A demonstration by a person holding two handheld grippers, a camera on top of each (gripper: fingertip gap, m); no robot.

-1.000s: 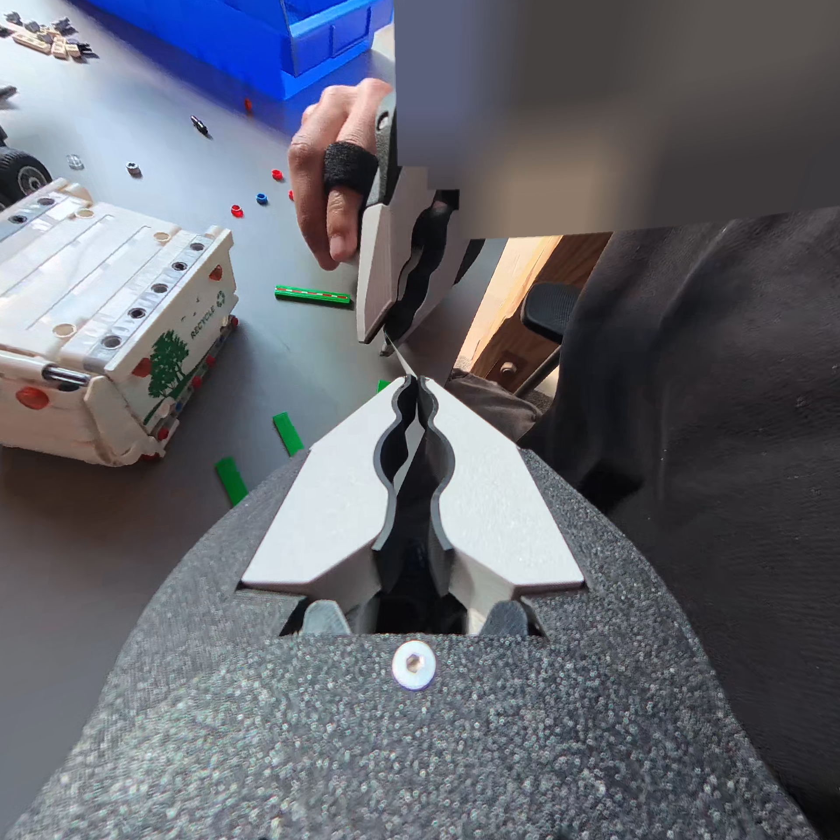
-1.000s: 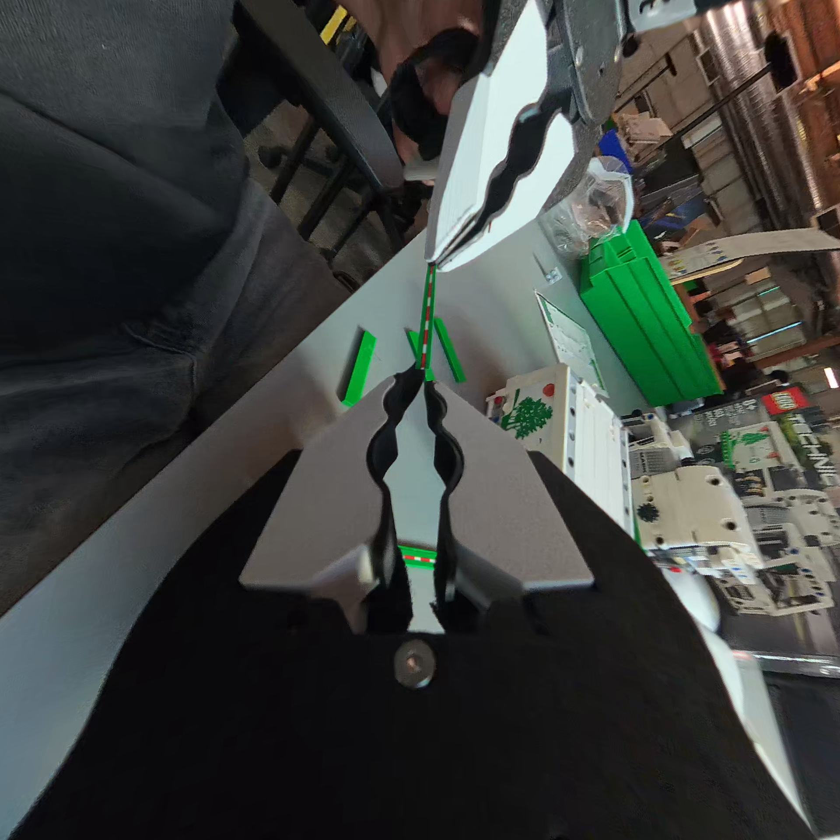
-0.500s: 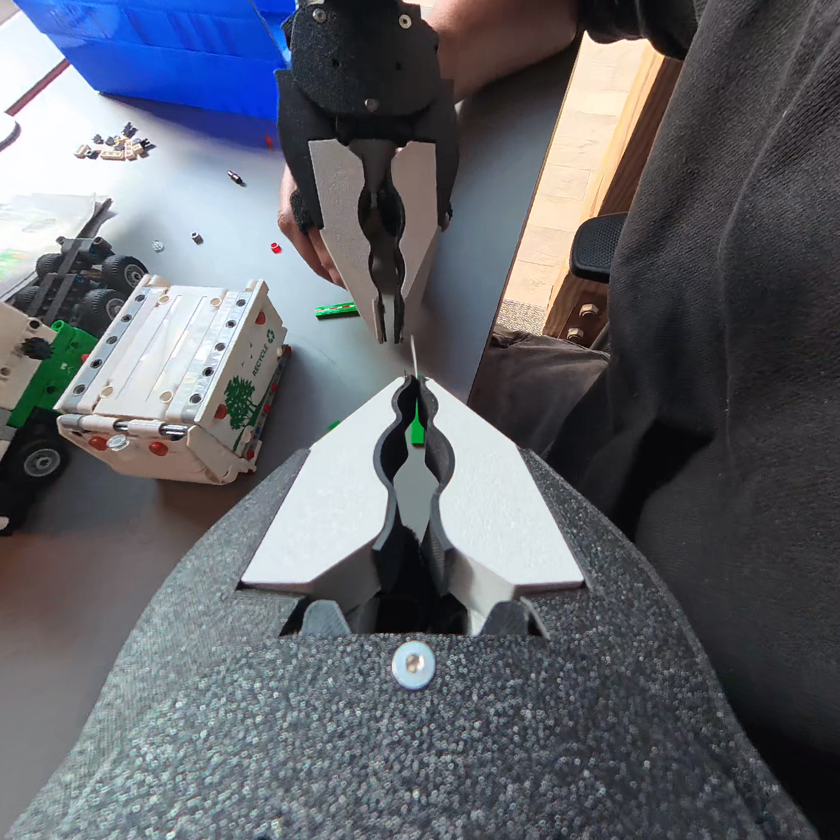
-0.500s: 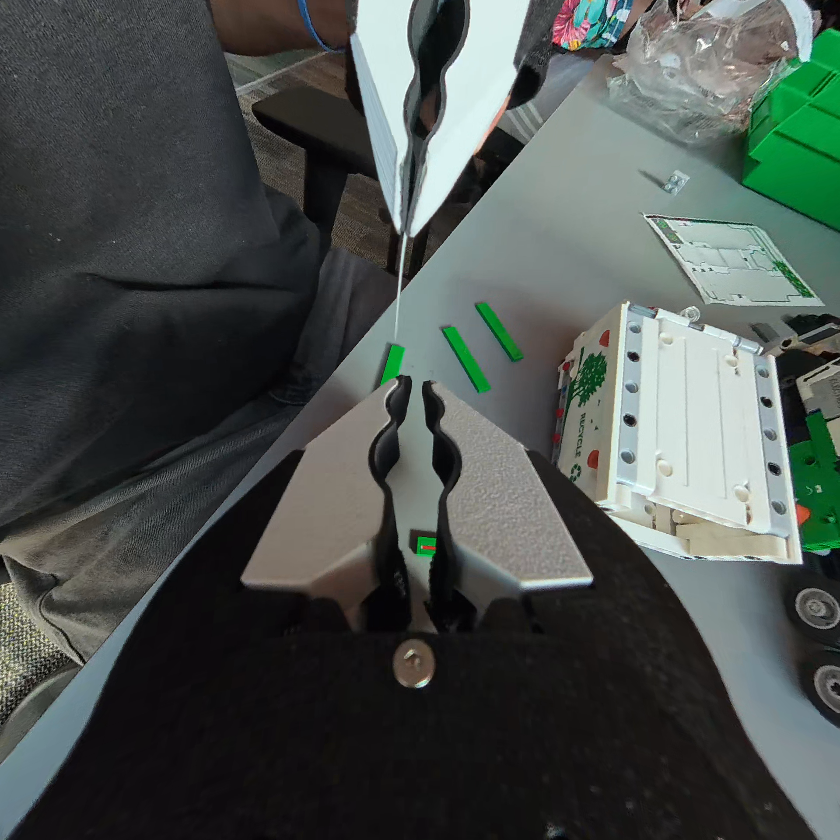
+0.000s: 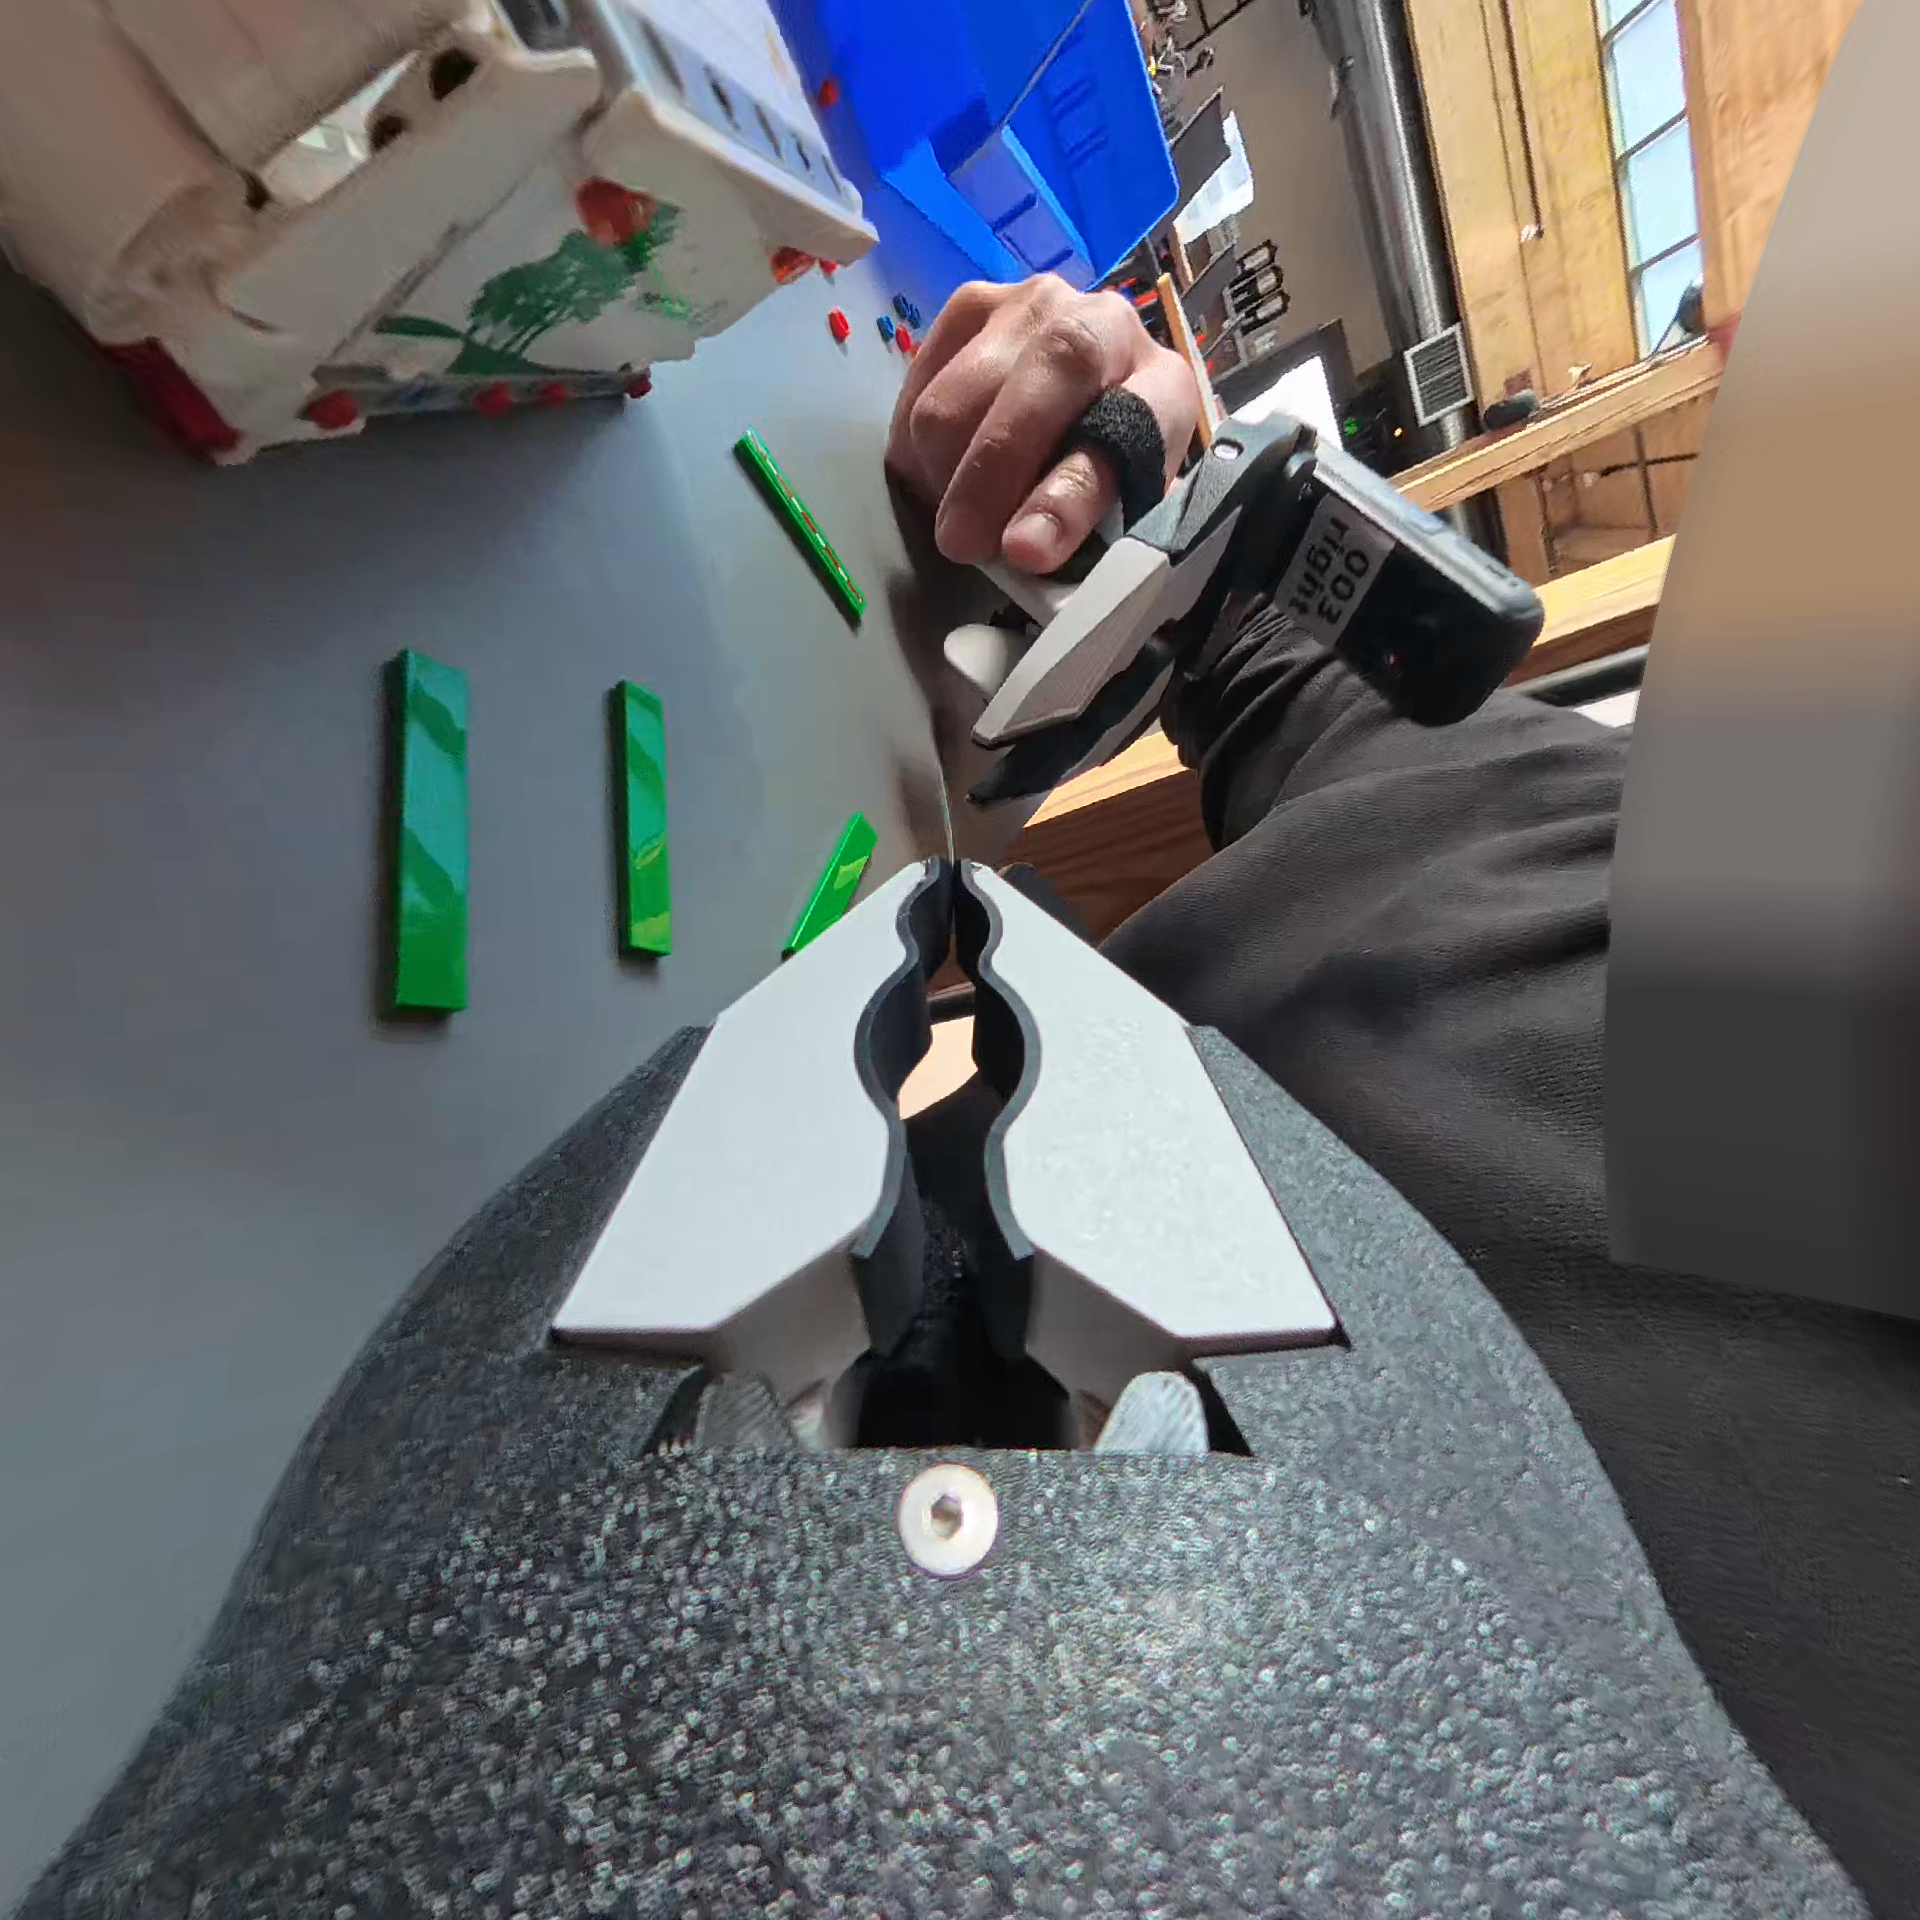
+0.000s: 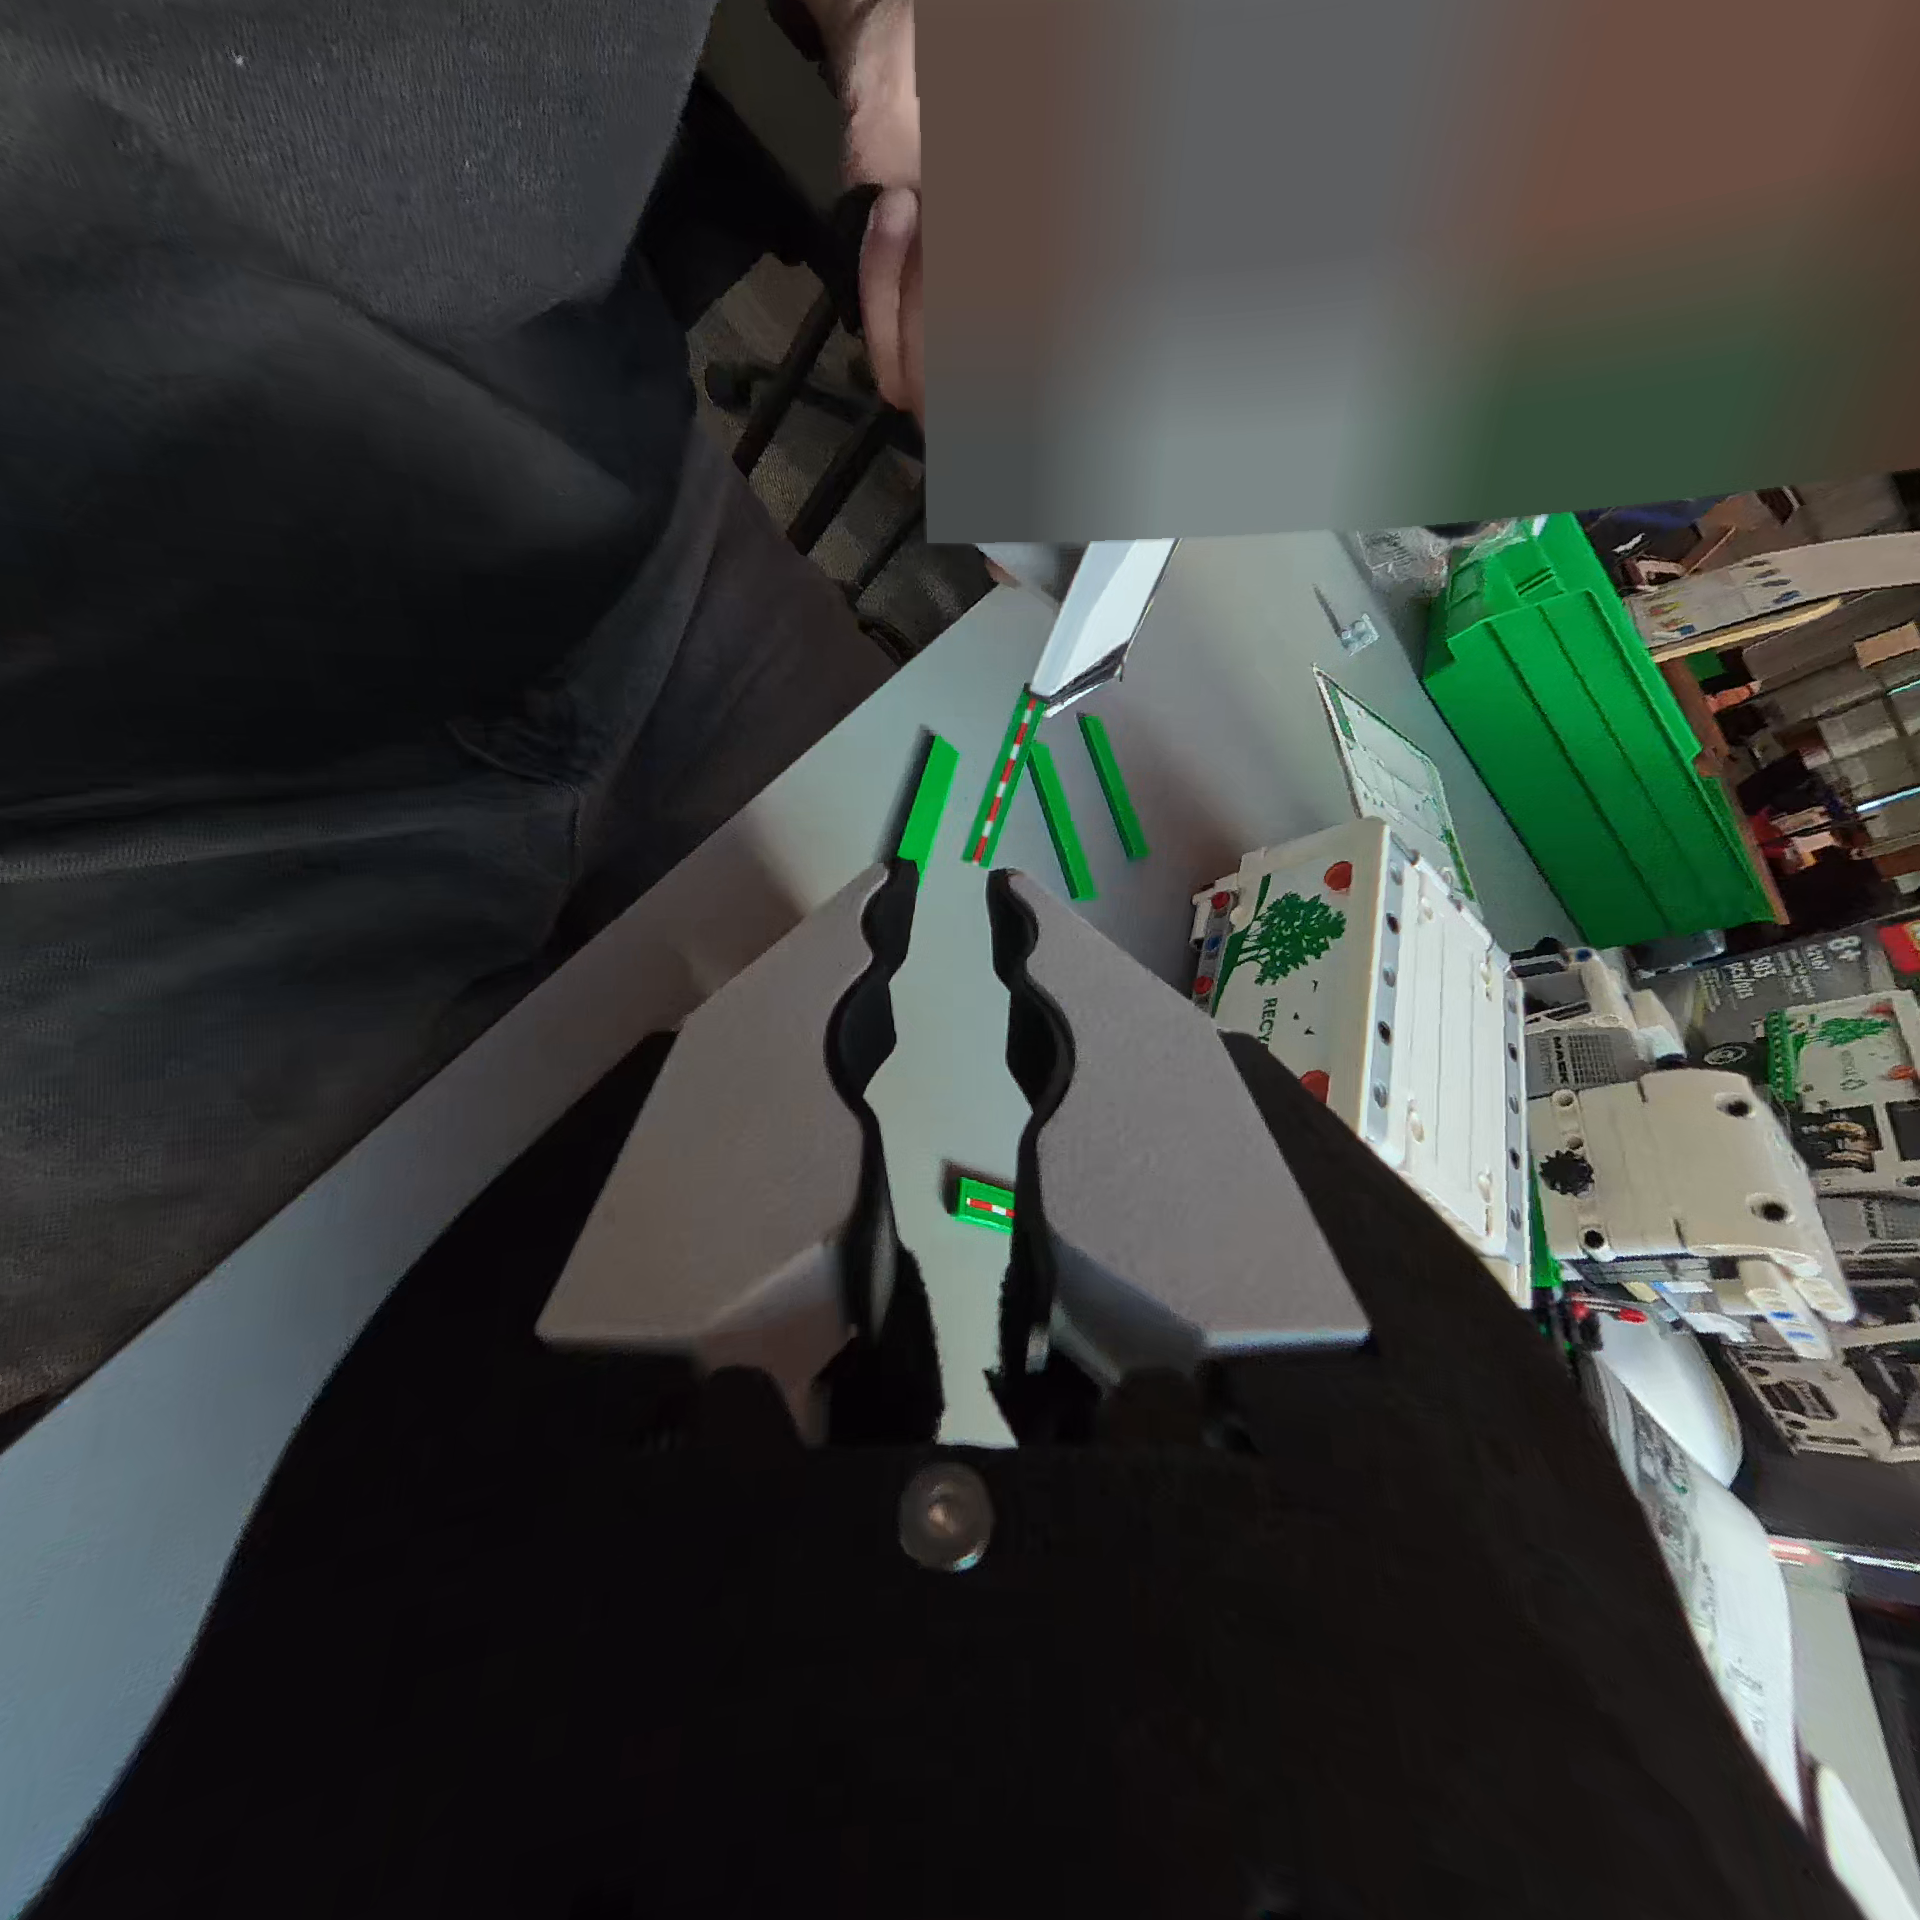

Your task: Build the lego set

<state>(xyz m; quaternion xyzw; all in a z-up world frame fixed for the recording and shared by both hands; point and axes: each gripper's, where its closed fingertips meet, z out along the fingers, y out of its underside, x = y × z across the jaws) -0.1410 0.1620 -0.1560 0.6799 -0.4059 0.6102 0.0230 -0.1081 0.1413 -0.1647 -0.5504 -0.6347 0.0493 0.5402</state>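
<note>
A person seated at a grey table [image 5: 260, 1143] works on a toy recycling truck with a two-finger tool in each hand. The left gripper [image 5: 948, 873] has its fingertips pressed together on one end of a thin striped sticker strip [image 6: 1003, 779] — green with a red-and-white centre line — which appears edge-on as a fine line in the left wrist view and hangs in the air above the table edge in the right wrist view. The right gripper [image 6: 951, 883] stands with its jaws apart, holding nothing, its tips just short of the strip's free end; in the left wrist view it shows from the side, gripped by a hand [image 5: 1029, 416] with a black band around one finger.

Three plain green tiles [image 5: 428, 831] lie flat near the table edge, two side by side and a third angled closest to the left gripper's tip. A fourth green tile [image 5: 800, 525], already carrying a red-and-white stripe, lies beyond them, near the right hand. The white truck body [image 6: 1361, 997], printed with a green tree, rests on the table farther in — well apart from both grippers. A blue bin [image 5: 997, 135] stands beyond it on one side and a green bin [image 6: 1579, 748] on the other
</note>
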